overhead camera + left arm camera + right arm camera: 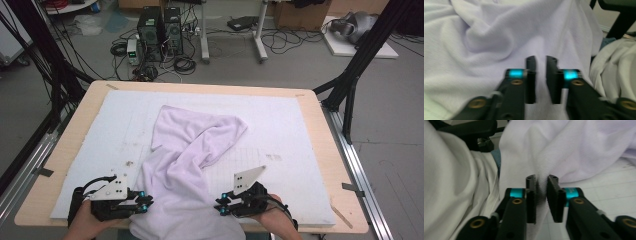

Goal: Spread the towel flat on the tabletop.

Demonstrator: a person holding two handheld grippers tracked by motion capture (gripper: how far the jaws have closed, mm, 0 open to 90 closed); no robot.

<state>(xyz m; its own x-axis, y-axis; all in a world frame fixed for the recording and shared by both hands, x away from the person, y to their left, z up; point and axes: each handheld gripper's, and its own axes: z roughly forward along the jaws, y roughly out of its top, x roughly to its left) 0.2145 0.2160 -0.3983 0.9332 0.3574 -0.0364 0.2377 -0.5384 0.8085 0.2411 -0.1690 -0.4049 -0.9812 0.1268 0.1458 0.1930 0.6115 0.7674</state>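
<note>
- White knitted cloth [187, 160], soft and crumpled, is being seen in the high view lying down the middle of the pale padded mat [300, 130] on the light wooden table [320, 115]; its near end is hanging over the table's near edge, between the two hands.
- In the same view, the left gripper [145, 201] is being held at the cloth's left edge and the right gripper [221, 206] at its right edge, both pointing inward at it near the front of the table.
- In the left gripper view, the left gripper's [540, 80] black jaws are being held a narrow slot apart, with the cloth [499, 45] lying behind and beneath them; whether fabric is being pinched in the slot cannot be told, since the picture is blurred and no fold is seen pressed by the pads.
- In the right gripper view, the right gripper's [541, 200] jaws are likewise being held slightly apart, with a hanging fold of the cloth [574, 147] running down through the slot; the pads appear to be loose on it rather than biting.
- As a judgement, the step in hand is the taking of both side edges of the near end, before the cloth is spread or folded.
- The next move is judged to call for a firmer closing on a single layer at each edge, then an even outward pull so that the wrinkles are being drawn flat.
</note>
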